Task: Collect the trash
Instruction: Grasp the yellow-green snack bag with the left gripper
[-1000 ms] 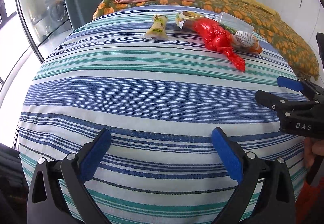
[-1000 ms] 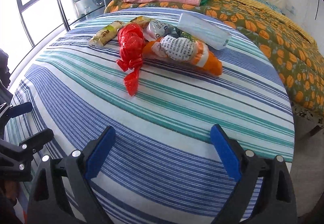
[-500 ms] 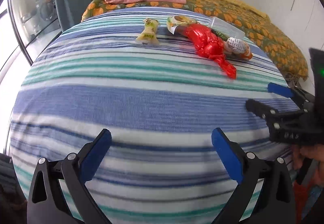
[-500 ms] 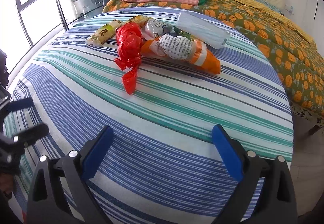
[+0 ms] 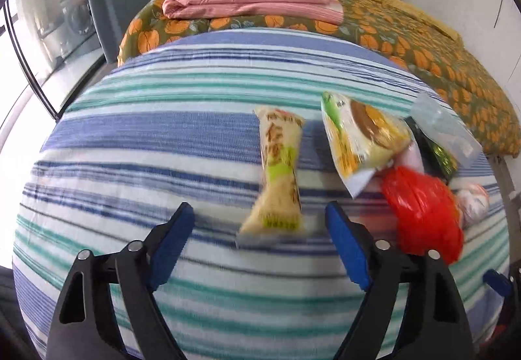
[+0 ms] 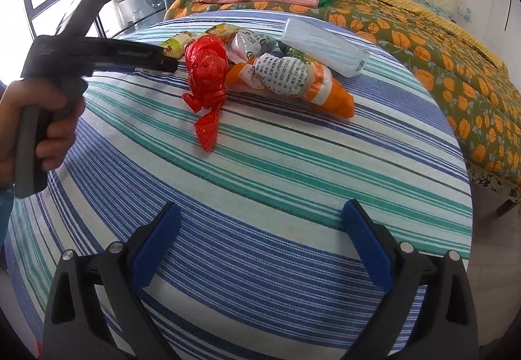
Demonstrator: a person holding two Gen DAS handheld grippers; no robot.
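The left gripper stands with its blue pads spread apart, gripping nothing, just above the striped cloth. The near end of the cream snack wrapper lies between the two fingertips, lengthwise along the fingers and stretching away ahead of them; whether the pads touch it cannot be told through the blur. Ahead and to the right of that claw lies a yellow-green food packet, tilted against the rest of the heap, and right beside the right finger sits the crumpled red plastic bag. In the right wrist view the right gripper is likewise spread wide and empty, low over the cloth, well short of the trash. Far ahead of it and slightly left, the red bag trails a twisted tail toward the claw. Touching that bag, ahead and a little right, is an orange and white printed wrapper, and beyond it a clear pack holding a pale blue face mask. The person's hand holds the left gripper's handle at the far left, its fingers reaching to the heap's left edge.
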